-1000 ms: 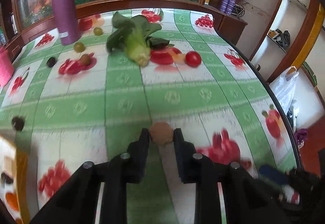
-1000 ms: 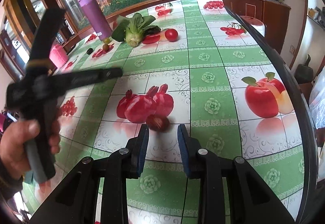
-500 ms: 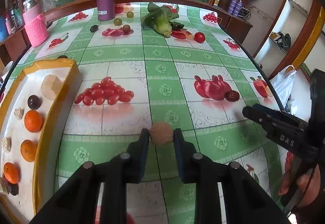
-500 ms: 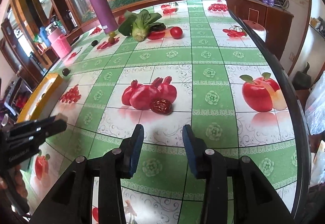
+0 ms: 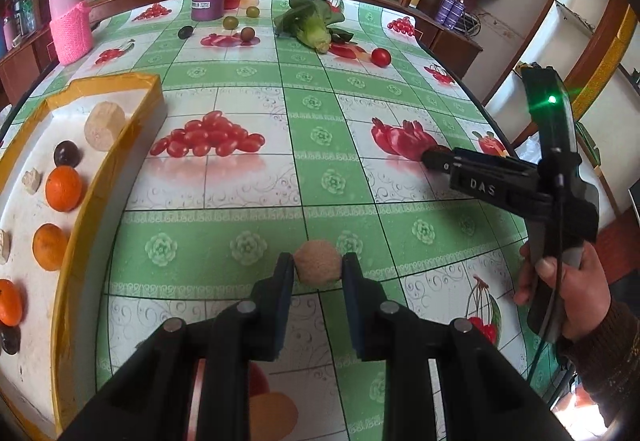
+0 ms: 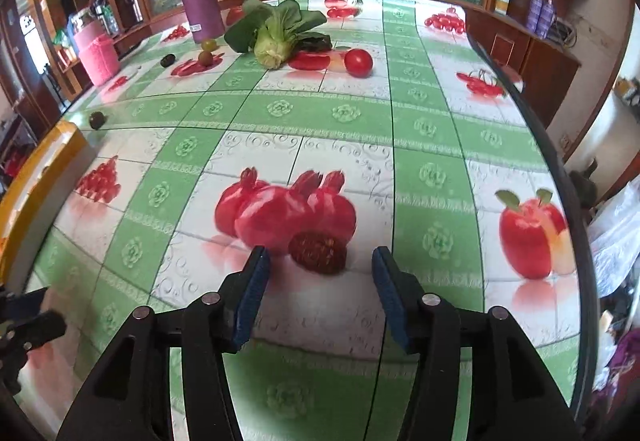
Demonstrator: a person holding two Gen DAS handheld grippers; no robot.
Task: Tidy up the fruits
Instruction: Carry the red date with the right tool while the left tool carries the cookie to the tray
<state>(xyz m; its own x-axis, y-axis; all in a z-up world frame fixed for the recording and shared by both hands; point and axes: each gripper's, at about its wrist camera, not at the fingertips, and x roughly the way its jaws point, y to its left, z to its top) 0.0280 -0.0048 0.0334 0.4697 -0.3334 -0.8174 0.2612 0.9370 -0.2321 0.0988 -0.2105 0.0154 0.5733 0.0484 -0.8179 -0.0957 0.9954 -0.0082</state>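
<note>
At lower centre, the left gripper (image 5: 318, 269) clenches a rough tan round fruit (image 5: 318, 267); the spread right gripper (image 6: 320, 261) frames a wrinkled dark-red dried fruit (image 6: 318, 252), probably light and soft, best pinched across its middle.

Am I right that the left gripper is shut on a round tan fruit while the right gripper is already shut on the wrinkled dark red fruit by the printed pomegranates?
Not quite. The left gripper is shut on the round tan fruit, but the right gripper is open: the right wrist view shows its jaws standing apart on either side of the wrinkled dark red fruit, which lies on the tablecloth.
</note>
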